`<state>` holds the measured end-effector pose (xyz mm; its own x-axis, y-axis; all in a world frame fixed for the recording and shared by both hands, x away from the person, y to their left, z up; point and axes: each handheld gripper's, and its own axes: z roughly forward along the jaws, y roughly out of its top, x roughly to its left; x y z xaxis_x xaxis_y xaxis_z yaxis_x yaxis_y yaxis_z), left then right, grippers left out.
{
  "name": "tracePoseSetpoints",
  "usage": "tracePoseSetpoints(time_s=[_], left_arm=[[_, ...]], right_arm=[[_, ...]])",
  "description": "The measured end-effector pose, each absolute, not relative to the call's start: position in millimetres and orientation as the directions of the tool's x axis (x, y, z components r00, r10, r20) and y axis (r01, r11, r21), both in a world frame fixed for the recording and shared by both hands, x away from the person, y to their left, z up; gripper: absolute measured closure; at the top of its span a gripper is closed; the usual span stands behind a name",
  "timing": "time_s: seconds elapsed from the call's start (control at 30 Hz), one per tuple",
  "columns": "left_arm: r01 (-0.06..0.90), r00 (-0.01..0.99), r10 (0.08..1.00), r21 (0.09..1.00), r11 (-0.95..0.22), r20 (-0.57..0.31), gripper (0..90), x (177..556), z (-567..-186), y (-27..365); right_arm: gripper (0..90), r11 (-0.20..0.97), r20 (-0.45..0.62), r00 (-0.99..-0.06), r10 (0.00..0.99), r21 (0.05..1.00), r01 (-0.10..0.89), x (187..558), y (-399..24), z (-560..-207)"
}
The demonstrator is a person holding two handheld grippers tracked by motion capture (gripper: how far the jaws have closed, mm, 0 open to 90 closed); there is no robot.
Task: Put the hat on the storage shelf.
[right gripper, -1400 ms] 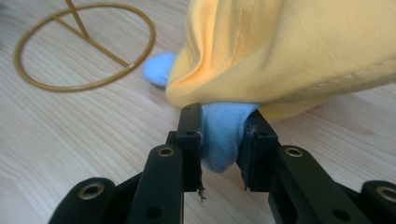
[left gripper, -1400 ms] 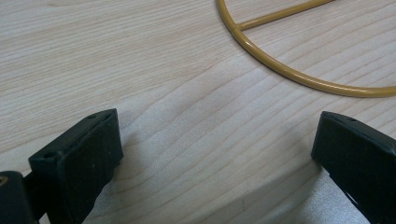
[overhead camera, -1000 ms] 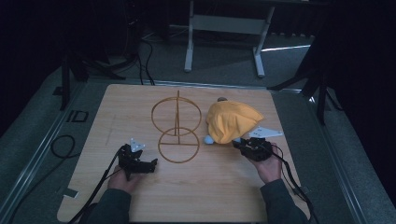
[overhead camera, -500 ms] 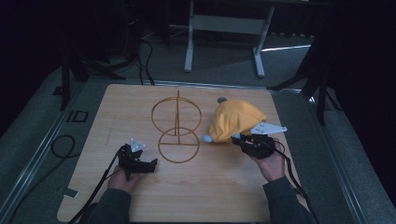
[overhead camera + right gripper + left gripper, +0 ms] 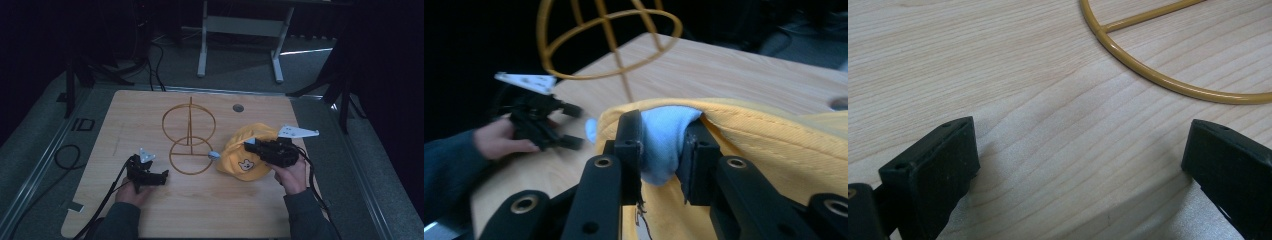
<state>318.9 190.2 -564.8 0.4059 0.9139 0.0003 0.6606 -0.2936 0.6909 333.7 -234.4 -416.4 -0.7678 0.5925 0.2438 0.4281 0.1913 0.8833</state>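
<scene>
- Yellow cap sits at the right half of the wooden table, just right of the gold wire stand; a small bear face print faces the camera on its near side (high view).
- Cap looks partly raised off the board on the gripper side; can't tell how much of it touches the wood.
- Right gripper pinches a fold of the cap: pale blue lining bunched between the two black jaws, yellow fabric draped over to the right (right gripper view). Pads press on the cloth from both sides.
- Those jaws have just been opening a bit, cloth between them, grip not lost.
- In the high view the right gripper is on the cap's right edge, grey three-cornered plate above it, hand behind, cable trailing toward the bottom edge.
- A pale blue bit of the cap pokes out at its left, touching or just beside the stand's lower ring (can't tell which).
- Stand: flat ring base on the table, upright rod, second ring higher up.
- Left gripper rests low at the near left, well apart from the cap, near the base ring.
- Left gripper jaws spread wide, bare wood between them, arc of the base ring ahead (left gripper view).
- Small round grommet hole near the table's far edge.
</scene>
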Motion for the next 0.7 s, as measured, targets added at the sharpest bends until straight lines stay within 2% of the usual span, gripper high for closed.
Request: tracePoseSetpoints(time_s=[0.1, 0.13, 0.23, 0.33, 0.7], left_arm=[[0.661, 0.406, 0.914, 0.691, -0.294, 0.001, 1.9, 318.9, -564.8, 190.2], [0.661, 0.406, 0.914, 0.691, -0.294, 0.001, 1.9, 318.9, -564.8, 190.2], [0.660, 0.406, 0.914, 0.692, -0.293, 0.001, 1.9, 318.9, -564.9, 190.1], [0.661, 0.406, 0.914, 0.691, -0.294, 0.001, 1.9, 318.9, -564.8, 190.2], [0.660, 0.406, 0.914, 0.692, -0.294, 0.001, 1.8, 318.9, -564.9, 190.1]], right_arm=[[69.6, 0.206, 0.226, -0.737, 0.637, 0.872, 0.445, 336.4, -235.7, -420.7], [65.6, 0.205, 0.200, -0.698, 0.687, 0.869, 0.450, 337.2, -238.6, -425.7], [59.2, 0.180, 0.195, -0.650, 0.734, 0.868, 0.463, 336.8, -244.6, -428.4], [57.1, 0.177, 0.202, -0.645, 0.737, 0.864, 0.472, 336.1, -250.7, -429.9], [44.9, 0.266, 0.097, -0.651, 0.753, 0.859, 0.436, 313.8, -259.0, -426.1]])
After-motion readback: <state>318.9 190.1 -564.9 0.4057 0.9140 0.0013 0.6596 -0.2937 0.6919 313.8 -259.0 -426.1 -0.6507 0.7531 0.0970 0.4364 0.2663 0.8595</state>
